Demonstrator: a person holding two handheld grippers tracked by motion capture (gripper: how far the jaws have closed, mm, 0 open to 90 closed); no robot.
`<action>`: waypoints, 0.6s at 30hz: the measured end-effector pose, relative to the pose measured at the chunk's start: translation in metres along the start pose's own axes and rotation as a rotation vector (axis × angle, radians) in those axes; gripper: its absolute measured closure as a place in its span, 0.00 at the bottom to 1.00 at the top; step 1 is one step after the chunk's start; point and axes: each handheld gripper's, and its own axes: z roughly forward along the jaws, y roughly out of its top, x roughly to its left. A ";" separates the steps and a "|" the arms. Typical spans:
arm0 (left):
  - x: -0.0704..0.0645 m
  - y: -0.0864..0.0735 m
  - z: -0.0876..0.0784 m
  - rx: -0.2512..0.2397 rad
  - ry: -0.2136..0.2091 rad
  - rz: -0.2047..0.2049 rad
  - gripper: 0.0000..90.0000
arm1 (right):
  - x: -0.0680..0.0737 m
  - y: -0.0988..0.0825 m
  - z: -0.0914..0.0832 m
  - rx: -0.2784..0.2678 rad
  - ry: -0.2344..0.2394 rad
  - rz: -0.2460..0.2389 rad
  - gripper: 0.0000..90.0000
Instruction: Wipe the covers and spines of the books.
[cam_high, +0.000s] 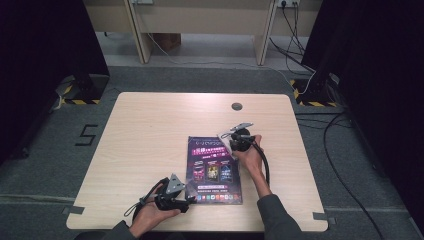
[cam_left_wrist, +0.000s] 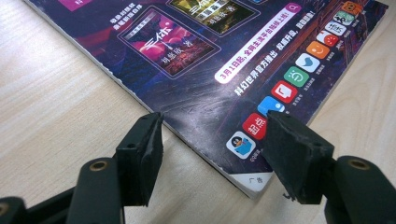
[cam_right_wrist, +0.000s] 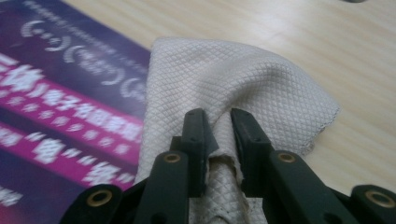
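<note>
near the middle of the high view we see the right gripper (cam_high: 231, 136) pinching a cream cloth (cam_right_wrist: 233, 84) at the purple magazine's (cam_high: 214, 170) upper right corner, while the left gripper (cam_left_wrist: 212, 140), lower left, stands spread across its near corner on the table (cam_high: 150, 130).

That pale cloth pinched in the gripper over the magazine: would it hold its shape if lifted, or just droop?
Probably droop: the cloth already bunches into soft folds where the right gripper pinches it. It looks thin and light. Its quilted weave likely grips rather than slides on the magazine.
</note>
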 end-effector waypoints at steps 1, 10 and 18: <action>0.000 0.000 0.000 0.001 0.000 -0.001 0.41 | 0.004 0.000 0.000 -0.001 0.025 -0.006 0.85; 0.000 0.000 0.000 -0.001 0.000 -0.004 0.41 | 0.019 -0.004 -0.004 -0.005 0.082 -0.054 0.84; 0.001 0.000 0.000 -0.001 -0.003 -0.004 0.40 | -0.013 -0.007 -0.003 -0.019 0.004 0.049 0.84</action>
